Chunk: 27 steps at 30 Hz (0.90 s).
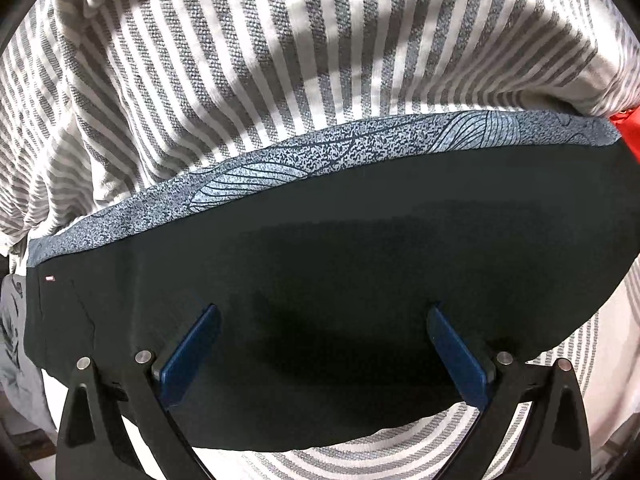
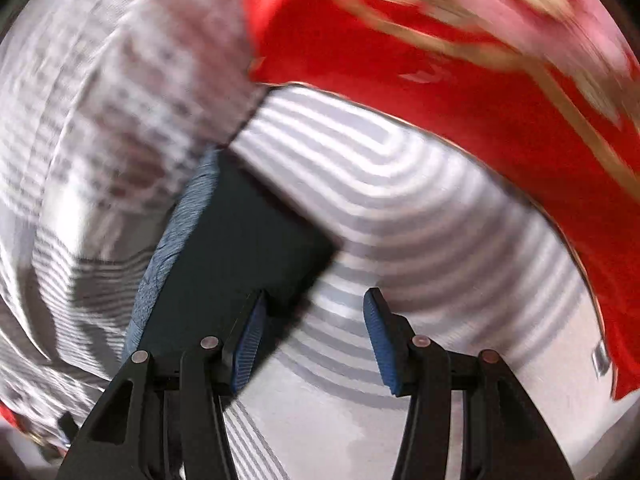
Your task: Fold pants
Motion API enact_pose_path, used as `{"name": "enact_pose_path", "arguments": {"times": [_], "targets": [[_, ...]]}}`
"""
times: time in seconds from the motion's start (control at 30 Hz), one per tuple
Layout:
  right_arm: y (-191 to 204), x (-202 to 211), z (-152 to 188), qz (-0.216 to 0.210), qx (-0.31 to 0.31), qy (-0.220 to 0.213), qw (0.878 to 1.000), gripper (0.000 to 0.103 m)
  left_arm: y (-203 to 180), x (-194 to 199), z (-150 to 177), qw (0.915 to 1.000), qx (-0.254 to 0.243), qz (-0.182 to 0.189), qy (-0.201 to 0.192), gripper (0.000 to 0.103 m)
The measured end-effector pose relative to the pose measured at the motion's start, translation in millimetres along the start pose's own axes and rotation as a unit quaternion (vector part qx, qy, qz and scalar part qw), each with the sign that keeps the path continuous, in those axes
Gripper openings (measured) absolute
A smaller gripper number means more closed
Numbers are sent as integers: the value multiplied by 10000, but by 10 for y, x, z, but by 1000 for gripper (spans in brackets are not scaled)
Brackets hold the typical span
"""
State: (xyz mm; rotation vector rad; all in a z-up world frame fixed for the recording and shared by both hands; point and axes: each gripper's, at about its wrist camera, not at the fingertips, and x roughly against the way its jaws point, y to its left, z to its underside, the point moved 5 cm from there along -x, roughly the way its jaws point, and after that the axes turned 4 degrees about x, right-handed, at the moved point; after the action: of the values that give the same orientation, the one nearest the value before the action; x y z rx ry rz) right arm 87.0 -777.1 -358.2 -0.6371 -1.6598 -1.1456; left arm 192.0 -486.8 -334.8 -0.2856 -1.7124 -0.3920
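Note:
Dark pants (image 1: 340, 272) lie flat and folded on a grey-and-white striped sheet (image 1: 240, 60). A small label (image 1: 50, 279) sits near their left end. My left gripper (image 1: 323, 309) points down over the pants, its blue pads (image 1: 192, 356) spread wide with nothing clamped. In the blurred right wrist view, one end of the pants (image 2: 248, 240) lies left of centre. My right gripper (image 2: 316, 299) stands open over the sheet (image 2: 420, 208) just beside that end. Its left fingertip (image 2: 252, 320) is in front of the pants' corner.
A blue leaf-patterned cloth (image 1: 280, 164) runs along the far edge of the pants, also seen as a blue strip (image 2: 172, 248). A red cloth with gold trim (image 2: 460, 80) lies at the upper right, its corner (image 1: 628, 124) near the pants' right end.

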Motion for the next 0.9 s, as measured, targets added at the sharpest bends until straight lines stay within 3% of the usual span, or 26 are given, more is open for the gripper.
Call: {"name": "enact_pose_path", "arguments": {"times": [0.17,0.33,0.53,0.9], "targets": [[-103,92,86,-192,95,82,9997,55,-102,-108,134,9999,-27,-113,24,103],[-92,13,231,-659,62,238,9975,59,-205,-176,153,9998,126,-111,67,103],[38,-129,291,-702,397,439,9958,63,-205,-186,179,9997,216,-117,60,103],[11,-189,301,-833,358,528,9945,65,-137,-187,94,9995,218,-203,103,103]]}}
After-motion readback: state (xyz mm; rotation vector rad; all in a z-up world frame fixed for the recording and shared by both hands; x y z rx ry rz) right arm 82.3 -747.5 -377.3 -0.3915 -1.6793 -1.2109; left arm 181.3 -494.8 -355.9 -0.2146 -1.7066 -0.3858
